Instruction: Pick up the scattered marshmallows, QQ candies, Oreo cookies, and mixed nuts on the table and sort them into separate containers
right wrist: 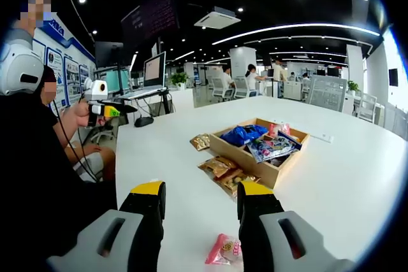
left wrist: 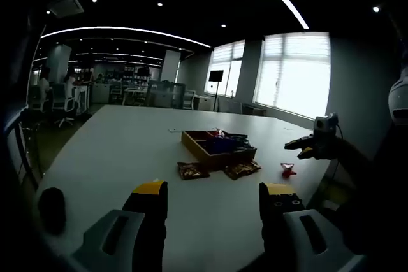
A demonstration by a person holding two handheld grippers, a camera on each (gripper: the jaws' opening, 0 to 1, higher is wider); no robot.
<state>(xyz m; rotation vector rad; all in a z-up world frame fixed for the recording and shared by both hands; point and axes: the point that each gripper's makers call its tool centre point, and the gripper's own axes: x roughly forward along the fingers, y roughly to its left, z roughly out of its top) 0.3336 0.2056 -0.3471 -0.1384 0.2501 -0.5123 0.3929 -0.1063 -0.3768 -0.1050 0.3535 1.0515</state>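
A wooden divided box (left wrist: 203,146) stands mid-table, holding blue and mixed snack packets (left wrist: 223,141). Two brown packets (left wrist: 192,170) (left wrist: 242,169) lie at its near side, and a pink-red packet (left wrist: 288,169) lies to the right. My left gripper (left wrist: 212,194) hangs open over bare table, short of them. In the right gripper view the box (right wrist: 237,152) has blue packets (right wrist: 242,134) inside and brown packets (right wrist: 220,166) along its front. My right gripper (right wrist: 201,197) is open, with a pink candy packet (right wrist: 224,250) lying on the table low between its jaws.
A white table (left wrist: 127,151) stretches far back. A dark rounded object (left wrist: 51,208) sits near its left edge. A person in black (right wrist: 38,157) stands at the table's edge, and their hand holds the other gripper (right wrist: 105,109). Office desks, chairs and monitors stand behind.
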